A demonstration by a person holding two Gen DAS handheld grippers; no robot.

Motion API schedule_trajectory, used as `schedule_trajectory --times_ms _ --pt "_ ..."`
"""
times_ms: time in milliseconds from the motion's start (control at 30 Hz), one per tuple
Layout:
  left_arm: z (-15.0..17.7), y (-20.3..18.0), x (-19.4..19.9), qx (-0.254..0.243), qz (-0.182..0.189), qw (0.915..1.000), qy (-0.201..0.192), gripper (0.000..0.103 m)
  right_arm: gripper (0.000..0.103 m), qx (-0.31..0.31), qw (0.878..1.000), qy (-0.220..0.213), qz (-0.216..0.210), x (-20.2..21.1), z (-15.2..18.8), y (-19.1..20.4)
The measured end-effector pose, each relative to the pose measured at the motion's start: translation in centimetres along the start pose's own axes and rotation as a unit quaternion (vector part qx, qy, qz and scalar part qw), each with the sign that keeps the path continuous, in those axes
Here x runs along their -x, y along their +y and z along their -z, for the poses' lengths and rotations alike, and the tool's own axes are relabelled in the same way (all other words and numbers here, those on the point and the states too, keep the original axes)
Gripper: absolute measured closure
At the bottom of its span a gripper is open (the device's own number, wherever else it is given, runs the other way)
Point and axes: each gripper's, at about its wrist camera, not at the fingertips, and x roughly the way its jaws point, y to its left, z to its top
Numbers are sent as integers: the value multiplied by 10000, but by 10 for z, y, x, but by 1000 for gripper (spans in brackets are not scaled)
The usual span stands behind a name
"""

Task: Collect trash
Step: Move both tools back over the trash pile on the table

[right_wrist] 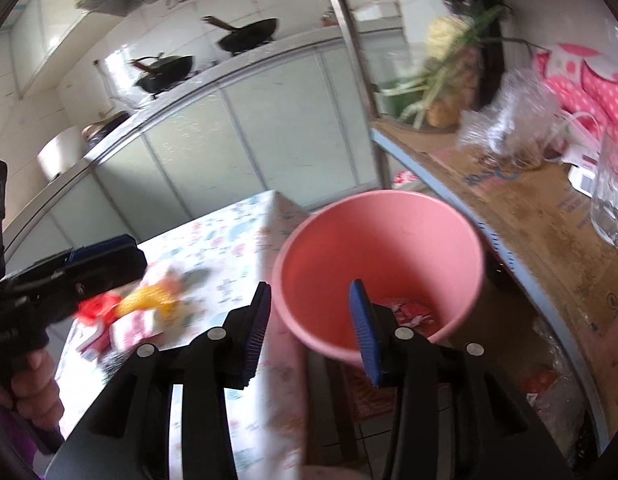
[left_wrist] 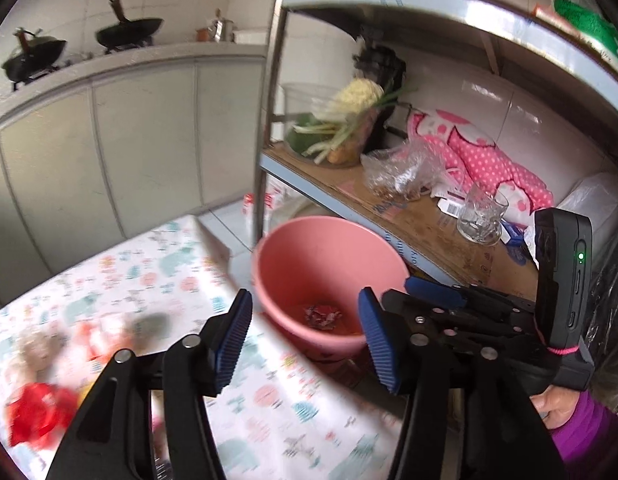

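1. The left gripper hangs at the edge of a table covered in a patterned cloth, its blue pads spread wide with nothing between them.
2. Beyond and between those pads sits a pink bucket beside the table, a few scraps of trash lying at its bottom.
3. The right gripper points at the same bucket, fingers apart and empty; its right finger overlaps the bucket's near rim in view, the scraps just past it.
4. More trash — red, yellow and pink wrappers, blurred — remains on the tablecloth, left of both grippers and clear of their fingers.
5. A metal shelf stands just behind the bucket.
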Motion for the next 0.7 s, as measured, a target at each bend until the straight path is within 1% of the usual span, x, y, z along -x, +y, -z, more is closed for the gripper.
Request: schedule_trajectory --times_ms 167,267,400,500,533,567,700 --pt "20 28 55 132 -341 9991 -227 46 61 271 9985 135 -451 15 11 34" --pt "42 49 90 305 -601 9970 -369 46 61 392 9956 340 -783 19 21 54" --pt "73 72 125 485 -982 9929 -460 46 61 618 9902 619 -1089 20 36 81" --pt "104 90 146 671 -1236 9893 -393 46 60 781 9831 890 -1395 17 47 102" --pt "113 94 150 725 -1285 9884 -349 46 58 835 9806 975 -1484 15 51 108" --pt "122 97 153 777 -1336 9876 -288 46 53 909 9776 1072 -1564 13 56 116" --pt "160 107 162 889 -1495 9847 -63 46 52 1115 9688 1358 -1751 5 71 139"
